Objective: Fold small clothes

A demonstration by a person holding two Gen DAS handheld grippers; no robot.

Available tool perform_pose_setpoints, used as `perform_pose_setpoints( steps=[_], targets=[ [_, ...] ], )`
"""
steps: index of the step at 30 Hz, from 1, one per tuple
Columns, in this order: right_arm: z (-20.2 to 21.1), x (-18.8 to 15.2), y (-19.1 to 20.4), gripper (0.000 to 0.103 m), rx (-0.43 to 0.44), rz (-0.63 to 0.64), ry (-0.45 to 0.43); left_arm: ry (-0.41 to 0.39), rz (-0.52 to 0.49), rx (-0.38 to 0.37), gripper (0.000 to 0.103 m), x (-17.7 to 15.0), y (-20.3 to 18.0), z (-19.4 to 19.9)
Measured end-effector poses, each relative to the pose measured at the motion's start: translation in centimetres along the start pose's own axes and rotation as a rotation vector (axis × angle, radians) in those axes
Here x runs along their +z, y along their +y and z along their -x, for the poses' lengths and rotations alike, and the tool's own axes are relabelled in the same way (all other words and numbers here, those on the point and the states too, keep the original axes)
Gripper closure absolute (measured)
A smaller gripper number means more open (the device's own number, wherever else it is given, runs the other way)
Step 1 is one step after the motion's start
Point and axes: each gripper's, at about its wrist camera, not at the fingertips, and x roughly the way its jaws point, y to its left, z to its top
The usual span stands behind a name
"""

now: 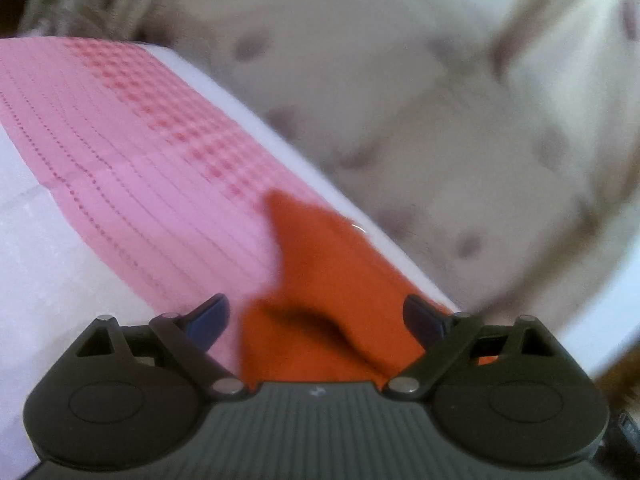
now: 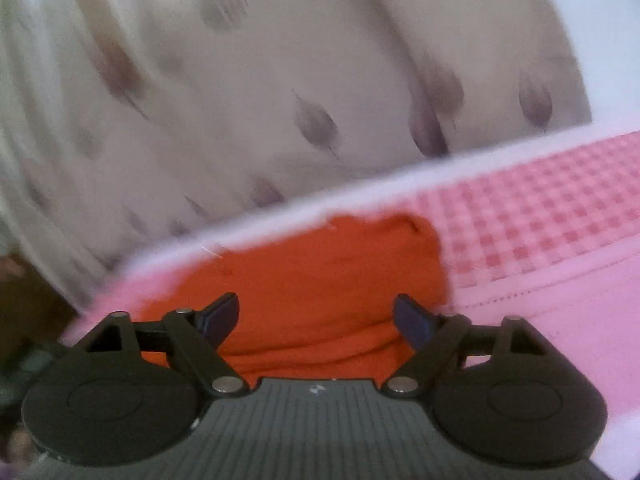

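Orange garment [image 1: 320,280] lying bunched on pink checked cloth [image 1: 120,140] near the edge of the white counter [image 1: 40,280]. Left tongs [image 1: 318,316] spread apart just above it; right tongs [image 2: 316,316] likewise apart, holding nothing. Patterned beige fabric [image 2: 240,80] beyond, blurred.

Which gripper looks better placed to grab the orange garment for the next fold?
Left, probably. The left gripper is open around a raised peak of the orange fabric garment; the right gripper is open over flatter cloth.
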Motion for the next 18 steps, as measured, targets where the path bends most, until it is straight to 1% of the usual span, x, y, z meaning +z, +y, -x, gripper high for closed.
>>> perform_pose_setpoints(
  steps=[1, 2, 4, 6, 7, 8, 9, 10, 11, 12, 14, 16, 18],
  targets=[
    [2.2, -0.8, 0.1, 0.0, 0.038, 0.003, 0.009, 0.008, -0.02, -0.038, 0.009, -0.1, -0.1, 2.1],
    [5.1, -2.3, 0.5, 0.001, 0.074, 0.014, 0.016, 0.029, -0.04, -0.054, 0.009, -0.3, -0.3, 3.9],
    [9.5, -4.8, 0.8, 0.001, 0.098, 0.031, 0.043, 0.118, -0.074, -0.094, 0.009, -0.9, -0.1, 7.8],
    [13.1, -7.5, 0.9, 0.001, 0.106, 0.03, 0.083, 0.158, -0.067, -0.117, 0.009, -1.8, 0.4, 11.2],
    [14.5, -9.2, 1.0, 0.001, 0.1, 0.029, 0.1, 0.165, -0.071, -0.125, 0.009, -2.5, 0.7, 13.0],
    [15.7, -11.0, 1.3, 0.001, 0.073, 0.031, 0.126, 0.175, -0.08, -0.126, 0.009, -3.2, 0.9, 14.3],
    [16.0, -12.4, 1.3, 0.001, 0.066, 0.027, 0.152, 0.19, -0.084, -0.12, 0.009, -4.0, 1.1, 15.4],
    [16.4, -13.9, 1.3, 0.004, 0.074, 0.01, 0.182, 0.208, -0.076, -0.114, 0.009, -5.1, 1.5, 16.4],
    [16.4, -15.2, 1.3, 0.007, 0.077, -0.007, 0.196, 0.218, -0.066, -0.117, 0.009, -5.8, 1.7, 16.9],
    [16.5, -16.3, 1.4, 0.008, 0.071, -0.021, 0.201, 0.229, -0.052, -0.122, 0.009, -6.5, 2.0, 17.3],
    [16.6, -17.3, 2.0, 0.008, 0.085, -0.019, 0.155, 0.259, -0.022, -0.125, 0.009, -8.0, 2.4, 17.8],
    [15.7, -17.6, 2.5, 0.008, 0.093, -0.013, 0.151, 0.274, -0.018, -0.119, 0.009, -9.5, 2.5, 17.9],
    [14.5, -18.1, 3.4, 0.008, 0.117, 0.017, 0.153, 0.275, -0.034, -0.114, 0.009, -10.5, 2.4, 17.8]
  ],
)
